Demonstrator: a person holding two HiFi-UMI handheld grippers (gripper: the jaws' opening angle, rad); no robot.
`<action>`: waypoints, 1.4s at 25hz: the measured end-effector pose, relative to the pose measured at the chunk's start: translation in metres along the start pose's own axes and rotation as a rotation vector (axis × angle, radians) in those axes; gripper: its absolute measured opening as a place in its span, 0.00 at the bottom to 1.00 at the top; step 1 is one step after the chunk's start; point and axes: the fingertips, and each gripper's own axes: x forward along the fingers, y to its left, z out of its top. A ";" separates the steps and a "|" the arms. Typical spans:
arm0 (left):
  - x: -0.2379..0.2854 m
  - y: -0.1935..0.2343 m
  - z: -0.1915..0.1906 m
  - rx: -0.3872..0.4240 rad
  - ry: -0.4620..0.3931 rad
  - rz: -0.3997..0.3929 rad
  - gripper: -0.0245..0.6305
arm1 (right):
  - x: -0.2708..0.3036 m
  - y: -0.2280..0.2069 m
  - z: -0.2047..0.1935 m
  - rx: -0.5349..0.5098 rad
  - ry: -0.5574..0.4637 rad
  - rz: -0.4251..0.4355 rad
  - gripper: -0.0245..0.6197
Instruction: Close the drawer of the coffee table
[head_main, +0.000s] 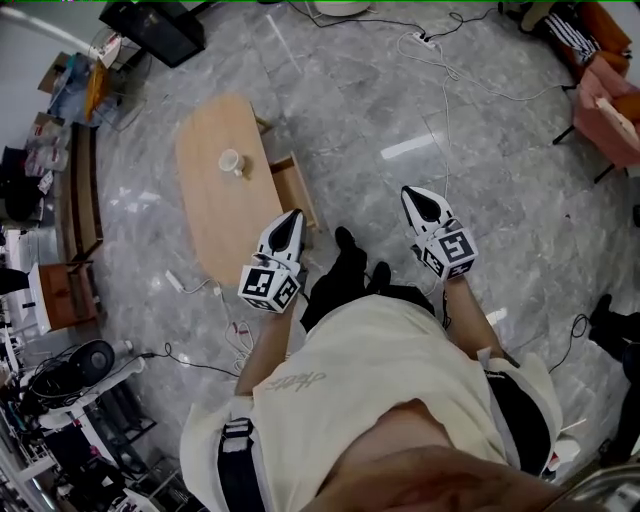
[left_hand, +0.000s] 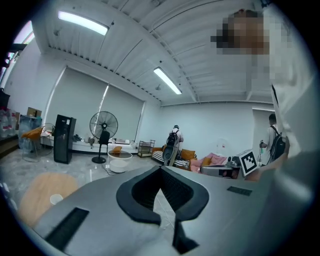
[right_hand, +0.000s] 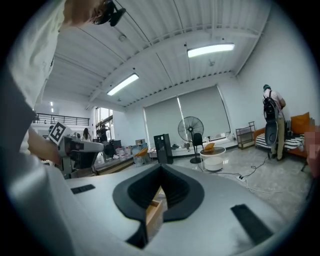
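Note:
The oval wooden coffee table (head_main: 215, 200) stands on the grey marble floor ahead of me, a white cup (head_main: 231, 162) on its top. Its wooden drawer (head_main: 296, 190) is pulled out on the side toward me. My left gripper (head_main: 296, 214) hovers in the air just near of the drawer, its jaws shut on nothing. My right gripper (head_main: 407, 192) hangs further right over bare floor, also shut and empty. In the left gripper view the tabletop (left_hand: 42, 192) and the cup (left_hand: 56, 199) sit at lower left. The right gripper view shows the drawer (right_hand: 154, 212) through the gap under its jaws.
Cables and a power strip (head_main: 176, 282) lie on the floor near the table's near end. A black tower unit (head_main: 152, 27) stands at the far left and pink chairs (head_main: 612, 105) at the far right. A standing fan (left_hand: 103, 125) and a person (left_hand: 173, 145) are across the room.

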 end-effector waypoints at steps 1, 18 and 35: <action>0.010 0.005 0.001 0.001 -0.007 -0.012 0.04 | 0.008 -0.001 -0.005 -0.007 0.018 0.003 0.03; 0.128 0.184 0.047 0.005 -0.021 -0.016 0.04 | 0.200 -0.009 0.085 -0.144 0.007 0.000 0.03; 0.220 0.254 0.055 -0.006 -0.022 0.000 0.04 | 0.290 -0.088 0.095 -0.089 0.037 -0.048 0.03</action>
